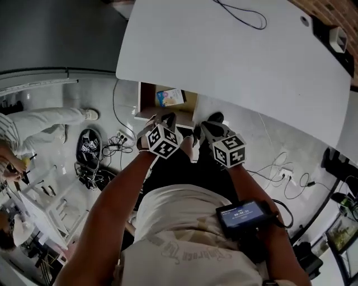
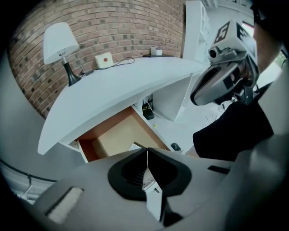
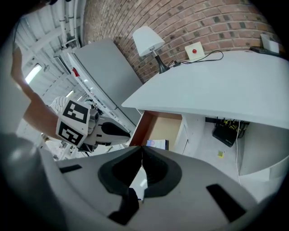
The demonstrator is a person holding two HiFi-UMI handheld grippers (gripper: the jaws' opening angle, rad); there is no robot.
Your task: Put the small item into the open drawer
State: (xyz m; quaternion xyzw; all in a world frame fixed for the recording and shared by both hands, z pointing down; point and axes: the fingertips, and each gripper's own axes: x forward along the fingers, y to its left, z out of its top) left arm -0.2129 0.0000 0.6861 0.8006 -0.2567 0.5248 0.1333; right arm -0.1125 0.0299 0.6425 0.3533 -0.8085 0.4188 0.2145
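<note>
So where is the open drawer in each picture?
Head view: the drawer is upper middle.
Left gripper view: drawer is lower middle, slightly left.
Right gripper view: drawer is near the centre.
Shared landmark: the white desk overhanging it in all three.

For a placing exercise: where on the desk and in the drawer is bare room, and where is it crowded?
The desk is bare across its middle, between the cable at the back and the near edge. The drawer is free beside the packet. Crowded: floor cables left of the drawer.
</note>
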